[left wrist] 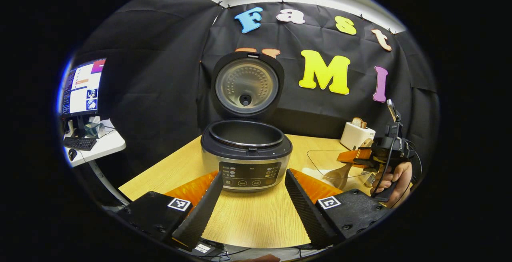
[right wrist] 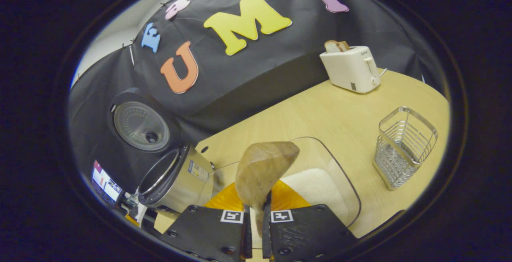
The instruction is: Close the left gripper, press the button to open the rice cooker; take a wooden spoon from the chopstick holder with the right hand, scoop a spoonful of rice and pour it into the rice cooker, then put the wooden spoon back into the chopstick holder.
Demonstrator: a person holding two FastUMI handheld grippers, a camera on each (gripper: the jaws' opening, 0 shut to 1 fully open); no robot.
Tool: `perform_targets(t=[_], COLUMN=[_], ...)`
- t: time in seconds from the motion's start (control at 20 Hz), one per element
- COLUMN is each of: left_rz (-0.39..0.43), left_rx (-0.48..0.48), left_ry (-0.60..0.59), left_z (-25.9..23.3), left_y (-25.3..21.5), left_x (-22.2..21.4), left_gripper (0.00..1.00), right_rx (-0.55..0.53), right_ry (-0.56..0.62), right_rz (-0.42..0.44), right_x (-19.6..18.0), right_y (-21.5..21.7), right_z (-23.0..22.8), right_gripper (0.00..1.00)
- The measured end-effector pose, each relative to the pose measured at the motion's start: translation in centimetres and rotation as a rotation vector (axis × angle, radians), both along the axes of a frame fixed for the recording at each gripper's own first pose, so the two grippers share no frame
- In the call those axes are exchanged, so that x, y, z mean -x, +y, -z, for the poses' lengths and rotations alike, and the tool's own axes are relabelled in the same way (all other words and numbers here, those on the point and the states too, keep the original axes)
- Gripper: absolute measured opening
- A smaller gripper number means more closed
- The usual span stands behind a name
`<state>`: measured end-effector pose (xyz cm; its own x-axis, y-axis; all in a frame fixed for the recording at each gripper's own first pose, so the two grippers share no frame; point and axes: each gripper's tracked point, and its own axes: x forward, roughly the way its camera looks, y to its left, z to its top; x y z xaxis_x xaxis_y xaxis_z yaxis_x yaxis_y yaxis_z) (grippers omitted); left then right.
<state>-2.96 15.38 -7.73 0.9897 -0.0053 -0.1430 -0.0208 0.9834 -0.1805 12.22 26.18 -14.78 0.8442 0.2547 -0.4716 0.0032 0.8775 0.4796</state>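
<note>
Wooden spoon (right wrist: 262, 170) sits pinched by its handle between my right gripper (right wrist: 256, 214) jaws, bowl ahead of the tips and over the glass dish (right wrist: 340, 174) of rice (right wrist: 316, 186), ready, I judge, to scoop. The empty chopstick holder (right wrist: 404, 146) stands well to the right. My left gripper (left wrist: 254, 198) jaws are spread, framing the open rice cooker (left wrist: 246, 154) just ahead, clear of its pot

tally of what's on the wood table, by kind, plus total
rice cooker: 1, lid up
toaster: 1, bread in its slot
wire holder: 1
glass dish: 1, with rice
wooden spoon: 1, held in the right gripper above the dish, not resting on the table
Total: 5
</note>
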Motion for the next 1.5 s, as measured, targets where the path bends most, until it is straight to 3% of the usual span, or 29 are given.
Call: perform_targets(t=[0.35, 0.6, 0.85, 1.3, 1.5], left_rz=[0.009, 0.013, 0.025, 0.039, 0.031], left_rx=[0.000, -0.006, -0.017, -0.002, -0.003], left_ry=[0.011, 0.021, 0.023, 0.022, 0.011], left_z=[0.3, 0.5, 0.5, 0.6, 0.4], left_y=[0.0, -0.3, -0.9, -1.7, -1.4], left_x=[0.3, 0.2, 0.2, 0.0, 0.1], left_gripper=[0.99, 1.00, 0.99, 0.99, 1.00], right_rx=[-0.300, -0.480, -0.615, -1.046, -1.103], right_ry=[0.138, 0.165, 0.138, 0.043, 0.044], right_rz=[-0.071, -0.066, -0.034, -0.028, -0.019], right_x=[-0.1, 0.0, -0.1, -0.6, -0.7], right_y=[1.2, 1.0, -0.2, -3.1, -3.6], right_z=[-0.2, -0.9, -2.2, -9.1, -10.5], right_gripper=[0.10, 0.10, 0.10, 0.09, 0.09])
